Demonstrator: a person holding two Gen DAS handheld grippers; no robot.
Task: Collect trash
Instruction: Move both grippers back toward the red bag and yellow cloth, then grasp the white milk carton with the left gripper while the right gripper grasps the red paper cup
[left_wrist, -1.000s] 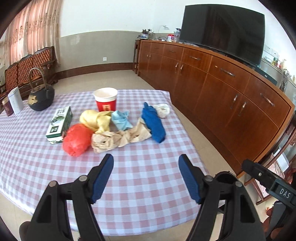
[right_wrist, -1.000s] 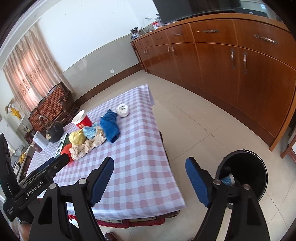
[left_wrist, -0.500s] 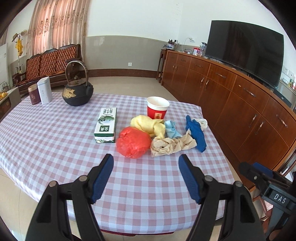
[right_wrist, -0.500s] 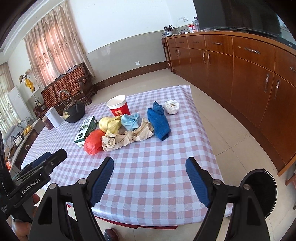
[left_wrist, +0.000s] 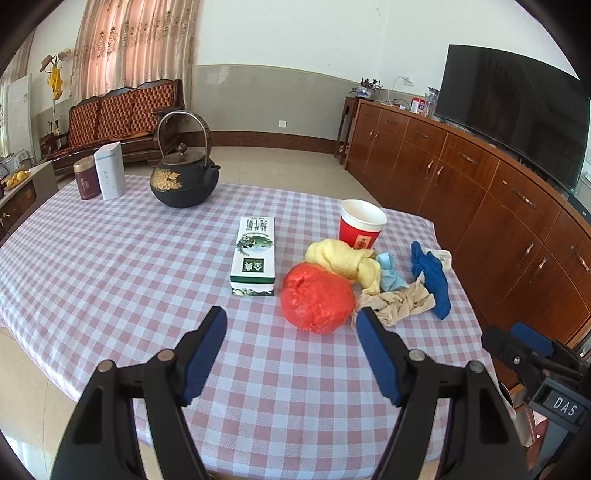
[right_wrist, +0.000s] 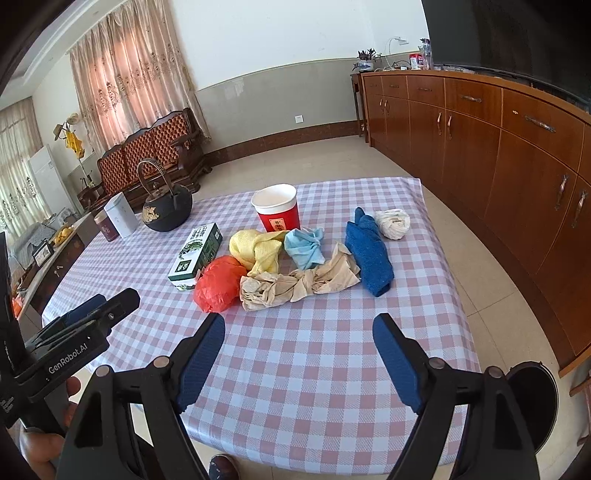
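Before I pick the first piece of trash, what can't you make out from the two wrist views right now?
- Paper cup contents: both views, its own wall hides the inside.
- Bin on the floor: right wrist view, gripper arm and picture edge cover most of it; contents unseen.
- Green box lettering: too small to read.
- Red bag contents: crumpled shut.

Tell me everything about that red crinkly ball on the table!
The red ball looks like a scrunched-up thin plastic bag, shiny and wrinkled, bunched into a rough lump. It sits on the checked tablecloth, nearest the front of the pile. The green and white box is beside it, the yellow cloth just behind, and the beige crumpled cloth lies against its other side. Neither gripper touches it.
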